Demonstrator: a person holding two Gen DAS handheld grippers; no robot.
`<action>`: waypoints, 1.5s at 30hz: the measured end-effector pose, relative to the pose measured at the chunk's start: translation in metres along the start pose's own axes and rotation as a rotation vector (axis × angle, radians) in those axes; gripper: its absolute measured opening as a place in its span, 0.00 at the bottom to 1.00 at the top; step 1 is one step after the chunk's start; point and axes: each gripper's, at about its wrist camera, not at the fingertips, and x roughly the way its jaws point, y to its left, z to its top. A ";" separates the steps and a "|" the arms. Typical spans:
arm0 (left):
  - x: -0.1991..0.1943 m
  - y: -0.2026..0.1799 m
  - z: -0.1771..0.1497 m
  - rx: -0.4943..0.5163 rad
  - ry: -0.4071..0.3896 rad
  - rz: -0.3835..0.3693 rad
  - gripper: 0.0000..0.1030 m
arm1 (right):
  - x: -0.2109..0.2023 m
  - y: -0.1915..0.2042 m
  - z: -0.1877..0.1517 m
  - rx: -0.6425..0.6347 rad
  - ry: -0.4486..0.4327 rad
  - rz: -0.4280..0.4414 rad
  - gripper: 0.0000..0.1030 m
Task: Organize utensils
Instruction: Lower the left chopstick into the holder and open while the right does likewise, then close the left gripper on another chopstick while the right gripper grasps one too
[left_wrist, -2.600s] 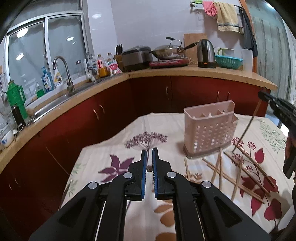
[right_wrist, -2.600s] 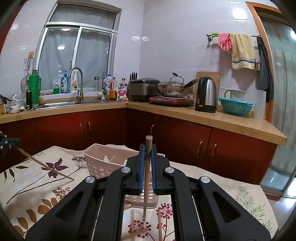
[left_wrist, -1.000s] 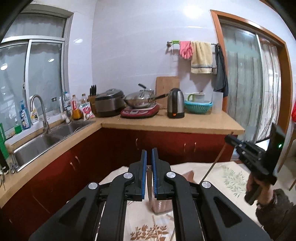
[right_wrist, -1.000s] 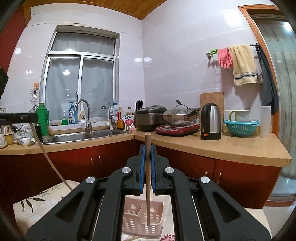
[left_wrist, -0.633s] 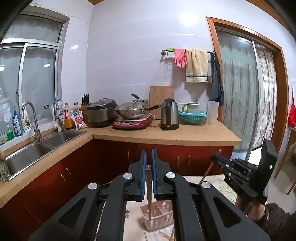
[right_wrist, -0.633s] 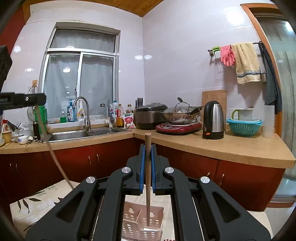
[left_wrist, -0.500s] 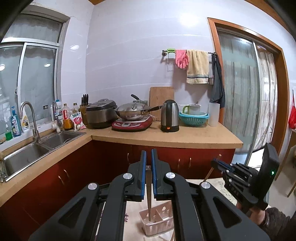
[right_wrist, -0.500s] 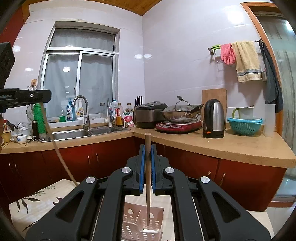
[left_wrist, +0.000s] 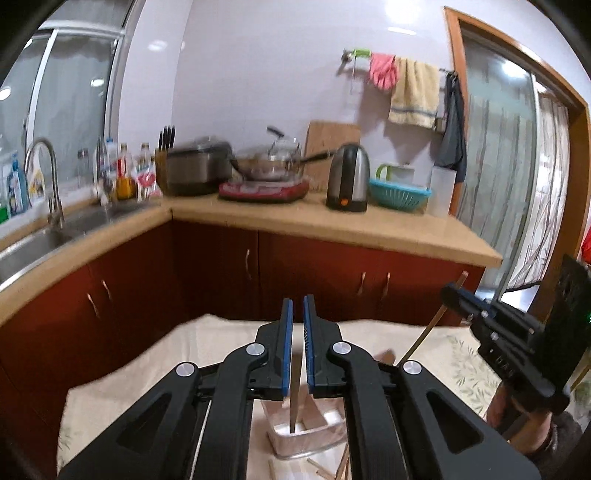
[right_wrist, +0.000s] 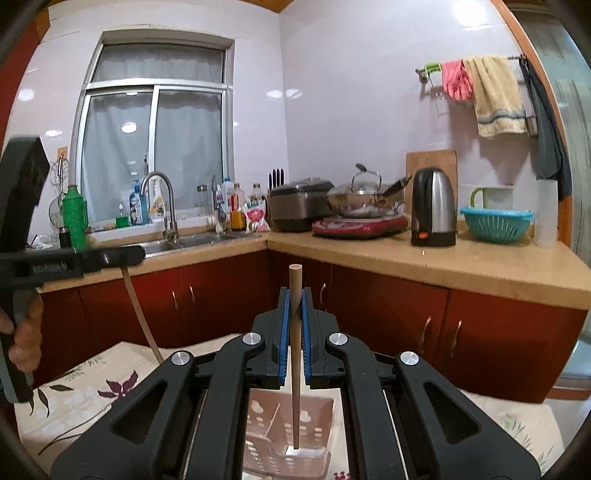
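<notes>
A pink perforated utensil holder stands on the flower-patterned tablecloth. My left gripper is shut on a wooden chopstick, which hangs down with its tip inside the holder. In the right wrist view that gripper shows at the left, its chopstick slanting down. My right gripper holds a second chopstick upright, tip low in a holder compartment. Its jaws are opening, with the pads still against the stick. It also appears in the left wrist view.
Loose chopsticks lie on the cloth in front of the holder. Red cabinets under a wooden counter stand close behind the table, with a kettle, wok and sink. A hand grips the left tool.
Both grippers have sunk toward the table, so the holder looks larger and nearer. Both chopstick tips now reach down into the holder. The left gripper has moved closer to the right one.
</notes>
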 end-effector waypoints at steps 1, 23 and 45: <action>0.003 0.001 -0.006 -0.003 0.015 0.000 0.13 | 0.002 0.000 -0.003 0.004 0.012 -0.002 0.11; -0.065 -0.015 -0.111 0.041 0.058 0.091 0.75 | -0.107 0.023 -0.055 -0.031 0.050 -0.105 0.65; -0.070 -0.038 -0.271 0.011 0.362 0.069 0.49 | -0.159 0.032 -0.191 0.066 0.279 -0.115 0.56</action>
